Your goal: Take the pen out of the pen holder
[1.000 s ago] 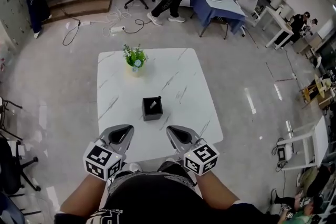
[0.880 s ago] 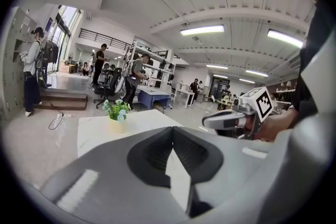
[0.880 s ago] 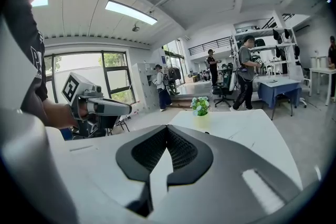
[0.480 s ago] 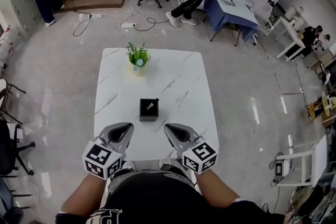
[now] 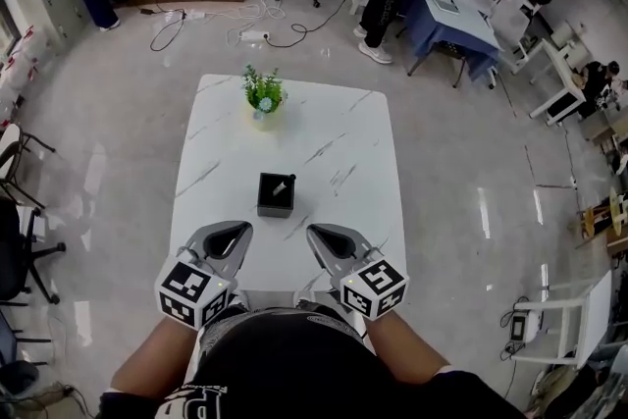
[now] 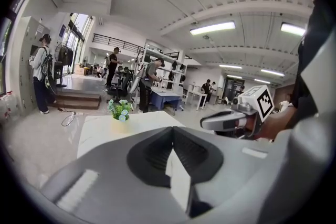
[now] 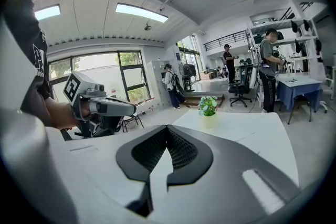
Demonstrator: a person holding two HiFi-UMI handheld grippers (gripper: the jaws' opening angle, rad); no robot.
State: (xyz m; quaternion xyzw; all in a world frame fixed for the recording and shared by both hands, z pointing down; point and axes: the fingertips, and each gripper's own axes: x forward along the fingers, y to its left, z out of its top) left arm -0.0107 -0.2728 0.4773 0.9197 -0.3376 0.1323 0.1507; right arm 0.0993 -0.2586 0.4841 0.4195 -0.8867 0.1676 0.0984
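Note:
A black square pen holder (image 5: 276,194) stands in the middle of the white marble table (image 5: 334,137), with a pen (image 5: 282,187) leaning inside it. My left gripper (image 5: 238,229) and right gripper (image 5: 316,232) hover side by side over the table's near edge, short of the holder. Both are shut, jaws tip to tip, with nothing between them. In the left gripper view the left gripper (image 6: 172,129) shows shut, with the right gripper (image 6: 231,120) beside it. The right gripper view shows the right gripper (image 7: 167,128) shut too. The holder is hidden in both gripper views.
A small potted plant (image 5: 262,95) stands at the table's far edge, also seen as the plant (image 6: 119,109) and the plant (image 7: 208,105) in the gripper views. People, office chairs, cables and a blue-covered table (image 5: 451,15) stand on the floor beyond.
The head view has shifted, so the table and holder sit slightly further left and up in the frame. Both grippers keep the same shut pose near my body.

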